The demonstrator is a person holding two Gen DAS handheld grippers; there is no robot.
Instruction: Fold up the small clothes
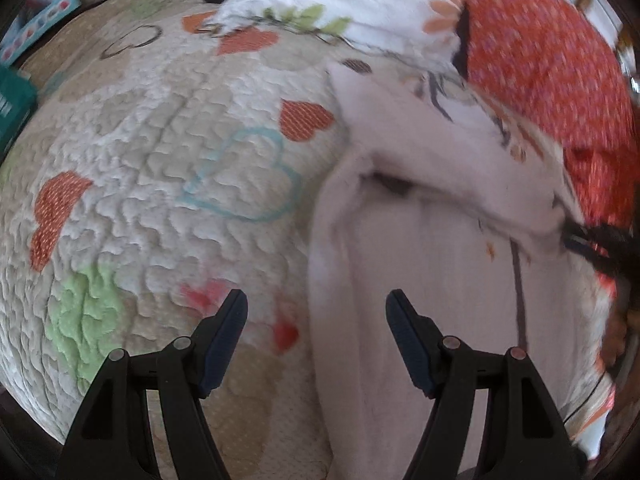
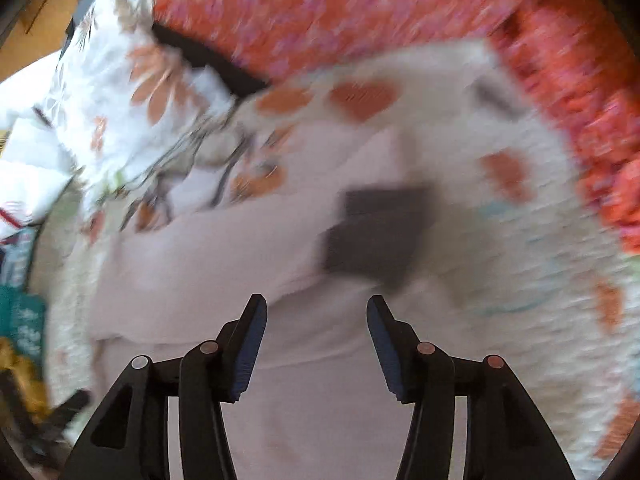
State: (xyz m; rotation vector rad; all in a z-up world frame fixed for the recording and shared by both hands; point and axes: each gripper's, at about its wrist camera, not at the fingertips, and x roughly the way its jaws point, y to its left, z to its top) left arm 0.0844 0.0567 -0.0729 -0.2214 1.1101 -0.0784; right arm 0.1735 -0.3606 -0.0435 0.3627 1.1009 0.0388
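Observation:
A pale pink small garment lies on a quilted bedspread with heart prints; its upper part is folded over. My left gripper is open and empty above the garment's left edge. In the right wrist view, which is blurred, the same pink garment spreads under my right gripper, which is open and empty. A dark grey patch shows on or over the garment; I cannot tell what it is.
A white floral pillow and an orange-red patterned cloth lie at the bed's far side. A teal box sits at the left edge. The other gripper's dark tip shows at the right.

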